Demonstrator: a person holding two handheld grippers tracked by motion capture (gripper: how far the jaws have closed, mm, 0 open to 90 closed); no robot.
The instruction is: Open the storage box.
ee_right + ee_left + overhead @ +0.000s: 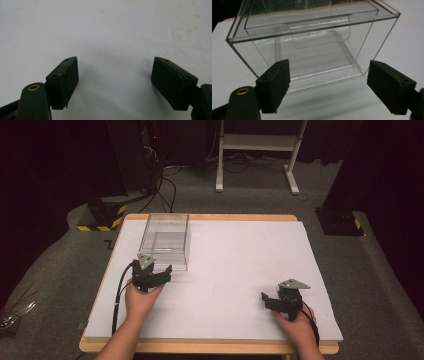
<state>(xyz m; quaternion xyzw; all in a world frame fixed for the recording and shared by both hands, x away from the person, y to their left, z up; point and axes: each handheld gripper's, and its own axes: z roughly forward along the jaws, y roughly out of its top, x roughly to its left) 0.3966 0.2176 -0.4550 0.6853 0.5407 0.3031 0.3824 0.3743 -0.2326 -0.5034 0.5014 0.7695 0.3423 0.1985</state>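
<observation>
Clear plastic box [312, 47], lidded with nothing inside, sits just beyond the left gripper [328, 85], jaws spread wide, untouched.

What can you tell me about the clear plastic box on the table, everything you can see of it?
The clear box is a see-through, hard plastic container with straight walls and sharp edges. A flat clear lid with a curved tab sits in its top. It looks empty and stands upright on the white table, toward the far left. The left gripper is just in front of it, jaws open and apart from its walls.
</observation>
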